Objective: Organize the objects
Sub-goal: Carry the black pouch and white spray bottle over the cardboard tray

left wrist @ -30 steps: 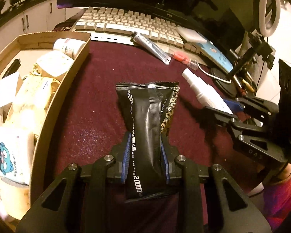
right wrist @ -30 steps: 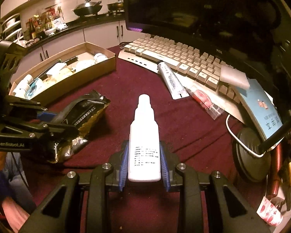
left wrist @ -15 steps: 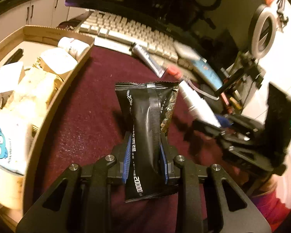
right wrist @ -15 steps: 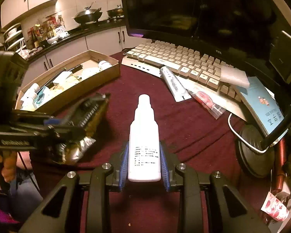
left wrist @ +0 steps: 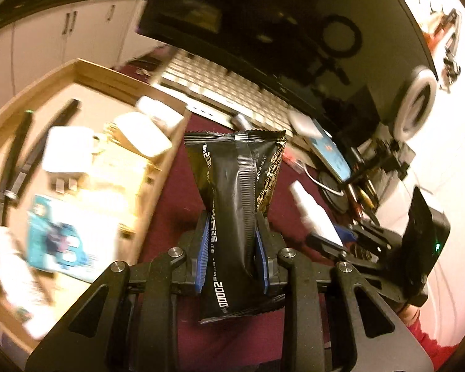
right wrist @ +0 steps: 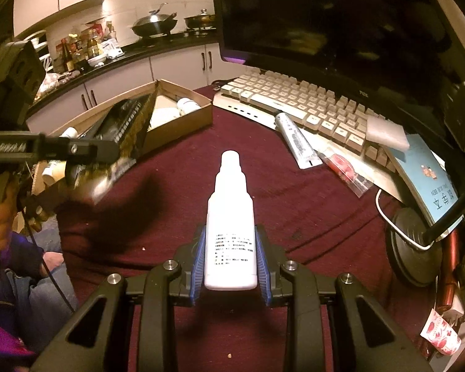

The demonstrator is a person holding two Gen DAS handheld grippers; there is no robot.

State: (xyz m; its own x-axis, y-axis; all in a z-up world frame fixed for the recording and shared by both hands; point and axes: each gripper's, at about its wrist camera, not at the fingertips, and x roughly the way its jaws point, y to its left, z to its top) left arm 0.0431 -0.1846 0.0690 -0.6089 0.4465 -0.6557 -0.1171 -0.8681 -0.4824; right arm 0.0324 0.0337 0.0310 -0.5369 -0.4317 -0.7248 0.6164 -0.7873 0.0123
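While both hands hold their loads above the table (right wrist: 176,186), the left gripper (left wrist: 232,248) pinches a black snack packet (left wrist: 237,186) between its blue-padded fingers (left wrist: 201,248), the packet's crimped top end pointing away from the camera. The packet hangs over the dark red cloth, just beside the near wall of an open cardboard box (left wrist: 158,186) that already contains a white bottle, pale wrapped items, a blue-printed pack and dark pens; the box contents appear blurred. The right gripper (right wrist: 231,254) clamps a white spray bottle (right wrist: 231,217) by its lower body, nozzle forward, clear of the cloth. In the right wrist view the left gripper (right wrist: 77,152) appears at the left edge, its packet in front of the box. Behind lie a keyboard (right wrist: 294,102), a tube (right wrist: 297,142), a sealed red-and-clear sachet (right wrist: 344,170) and a dark monitor (right wrist: 325,15).
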